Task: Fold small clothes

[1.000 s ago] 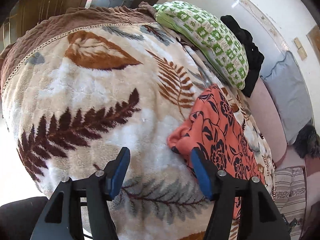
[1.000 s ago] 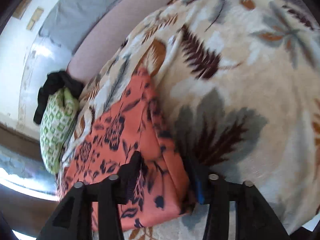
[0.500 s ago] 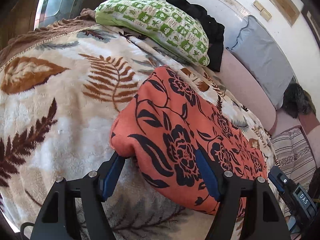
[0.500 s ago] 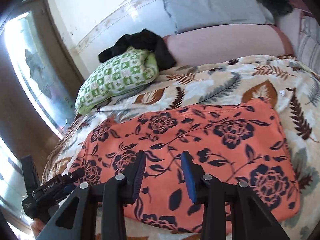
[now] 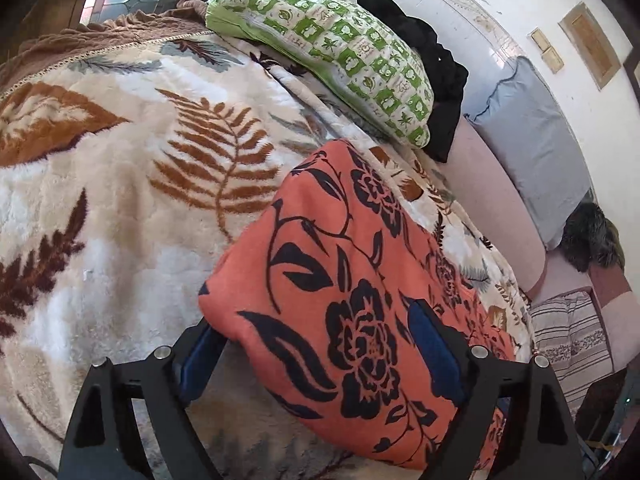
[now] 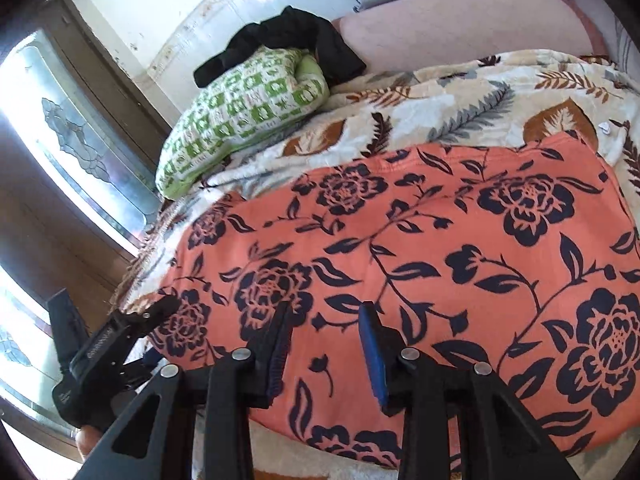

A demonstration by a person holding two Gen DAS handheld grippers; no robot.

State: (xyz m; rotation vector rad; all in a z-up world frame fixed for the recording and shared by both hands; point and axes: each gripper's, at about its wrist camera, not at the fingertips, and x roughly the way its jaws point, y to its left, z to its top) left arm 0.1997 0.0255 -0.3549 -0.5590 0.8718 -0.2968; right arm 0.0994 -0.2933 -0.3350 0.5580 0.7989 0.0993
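An orange cloth point(image 6: 420, 264) with a dark flower print lies flat on a leaf-patterned blanket point(image 5: 132, 184) spread over a bed. Its near edge looks doubled over.

The left gripper point(image 5: 316, 356) sits at one end of the cloth. Its jaws are opening, and the cloth's folded corner lies between them: one blue pad shows above the fabric, the other is half hidden under the edge. The pads do not press the cloth, so it is released. In the right wrist view the same gripper point(image 6: 160, 312) shows at the cloth's left end.

The right gripper point(image 6: 324, 340) hovers over the cloth's near edge with its jaws partly apart. A gap shows between its pads, and nothing is pinched between them.

Beyond the cloth a green pillow point(image 6: 248, 112) rests on the blanket, with a black garment point(image 6: 296, 40) bunched behind it against the wall.
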